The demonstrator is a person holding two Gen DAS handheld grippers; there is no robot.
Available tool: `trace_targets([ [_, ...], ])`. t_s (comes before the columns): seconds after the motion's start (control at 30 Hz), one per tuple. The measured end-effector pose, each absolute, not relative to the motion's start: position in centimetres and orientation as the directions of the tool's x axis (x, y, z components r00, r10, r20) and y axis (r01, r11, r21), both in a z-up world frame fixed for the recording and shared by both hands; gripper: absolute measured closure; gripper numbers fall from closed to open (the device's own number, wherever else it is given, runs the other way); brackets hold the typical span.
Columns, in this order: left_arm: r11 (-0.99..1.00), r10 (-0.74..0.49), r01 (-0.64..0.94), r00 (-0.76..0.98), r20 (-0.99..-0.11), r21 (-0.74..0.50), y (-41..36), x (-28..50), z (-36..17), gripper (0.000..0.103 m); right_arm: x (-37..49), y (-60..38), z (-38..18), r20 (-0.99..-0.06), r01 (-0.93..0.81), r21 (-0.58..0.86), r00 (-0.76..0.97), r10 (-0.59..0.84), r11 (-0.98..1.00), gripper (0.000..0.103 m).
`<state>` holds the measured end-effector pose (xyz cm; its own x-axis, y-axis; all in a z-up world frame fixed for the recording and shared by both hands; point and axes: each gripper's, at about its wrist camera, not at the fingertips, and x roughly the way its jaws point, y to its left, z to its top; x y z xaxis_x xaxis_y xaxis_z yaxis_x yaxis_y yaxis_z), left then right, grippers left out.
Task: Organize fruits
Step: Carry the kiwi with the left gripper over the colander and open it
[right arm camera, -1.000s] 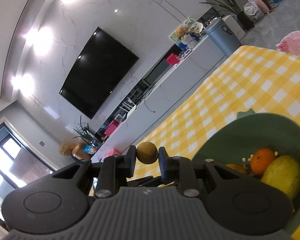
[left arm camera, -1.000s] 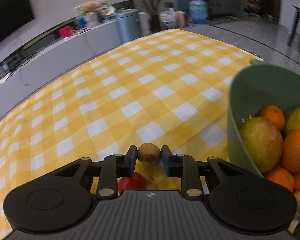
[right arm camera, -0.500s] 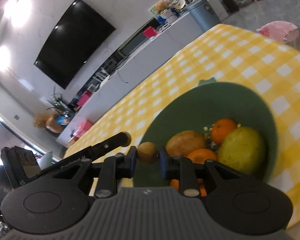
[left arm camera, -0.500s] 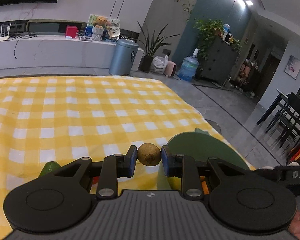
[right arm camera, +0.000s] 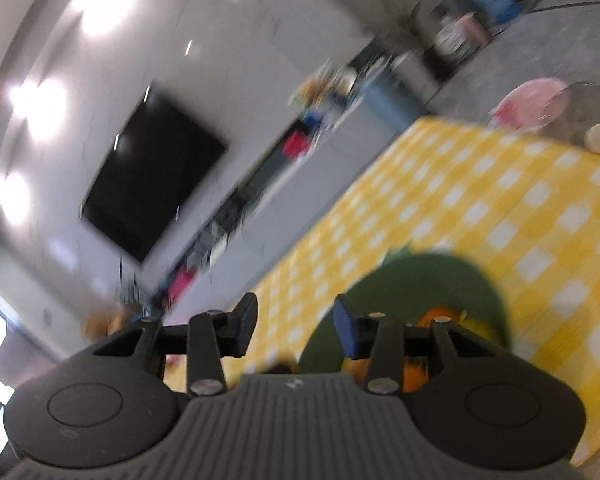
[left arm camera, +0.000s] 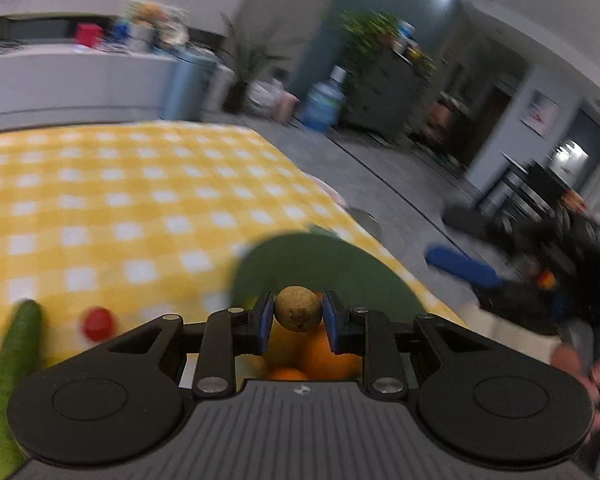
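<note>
- The right tongs gripped a small round brown fruit a moment ago; now their jaws are opening and nothing sits between them.
- The left tongs have not changed their grip: they are clamped on a small brown fruit, pressed by the blue pads on both sides.
- A second ago the left view looked across the tabletop with the green bowl at 3 o'clock; now the green bowl lies at 12 o'clock, just past the held fruit.
- In the left view the right tongs have come in at 3 o'clock, blurred, one blue pad showing.
- The green bowl holds oranges, seen under the left tongs; in the right view the same bowl shows an orange behind the right finger.
- On the yellow checked tabletop, outside the bowl, a small red fruit and a long green vegetable lie at 9 o'clock of the left tongs.
</note>
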<state>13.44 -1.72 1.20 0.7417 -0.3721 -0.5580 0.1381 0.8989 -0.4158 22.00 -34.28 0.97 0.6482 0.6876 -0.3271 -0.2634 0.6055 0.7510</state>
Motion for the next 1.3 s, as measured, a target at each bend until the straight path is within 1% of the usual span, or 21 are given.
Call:
trace_targets([
  [0.07,0.886,-0.419,0.189,0.715,-0.559,-0.423,-3.3,13.5,1.0,0.074,21.6,-35.6,1.1,-0.312,-0.234,0.764,0.682,0.662,0.601,0.061],
  [0.13,0.873,-0.460,0.235,0.689,-0.560,-0.428,-4.9,13.7,0.6,0.074,21.6,-36.3,0.9,-0.317,-0.219,0.766,0.690,0.651,0.605,0.060],
  [0.23,0.873,-0.474,0.265,0.661,-0.582,-0.409,-7.0,14.1,-0.3,0.074,21.9,-36.5,0.4,-0.335,-0.207,0.767,0.679,0.653,0.608,0.060],
  [0.4,0.906,-0.422,0.276,0.638,-0.644,-0.320,-9.1,14.5,-1.4,0.073,22.0,-36.7,0.1,-0.332,-0.212,0.772,0.669,0.665,0.599,0.060],
  [0.6,0.925,-0.377,0.298,0.639,-0.670,-0.236,-10.6,15.1,-1.9,0.073,22.1,-37.2,-0.7,-0.363,-0.175,0.772,0.667,0.650,0.611,0.060],
  [0.8,0.944,-0.254,0.327,0.647,-0.719,-0.038,-13.8,14.7,-2.5,0.071,22.2,-37.2,-1.0,-0.380,-0.160,0.770,0.664,0.644,0.618,0.060],
  [0.87,0.951,-0.208,0.308,0.658,-0.724,0.008,-14.6,14.7,-2.5,0.070,22.2,-37.1,-1.0,-0.381,-0.159,0.769,0.663,0.644,0.619,0.060],
  [0.97,0.958,-0.167,0.283,0.663,-0.729,0.038,-15.1,14.8,-2.5,0.068,22.1,-37.2,-1.0,-0.382,-0.158,0.769,0.663,0.644,0.619,0.060],
  [1.07,0.953,-0.126,0.282,0.698,-0.705,0.108,-15.9,14.2,-2.6,0.068,22.2,-37.1,-1.0,-0.384,-0.153,0.769,0.665,0.641,0.620,0.060],
  [1.2,0.931,-0.118,0.323,0.711,-0.693,0.172,-16.2,13.8,-2.5,0.068,22.2,-37.1,-1.0,-0.386,-0.152,0.768,0.665,0.639,0.622,0.060],
  [1.27,0.927,-0.130,0.333,0.714,-0.688,0.171,-16.1,13.6,-2.4,0.068,22.2,-37.1,-1.1,-0.391,-0.146,0.768,0.663,0.638,0.623,0.060],
  [1.3,0.927,-0.137,0.337,0.714,-0.687,0.165,-15.9,13.4,-2.4,0.066,22.2,-37.1,-1.2,-0.395,-0.143,0.768,0.662,0.637,0.624,0.060],
])
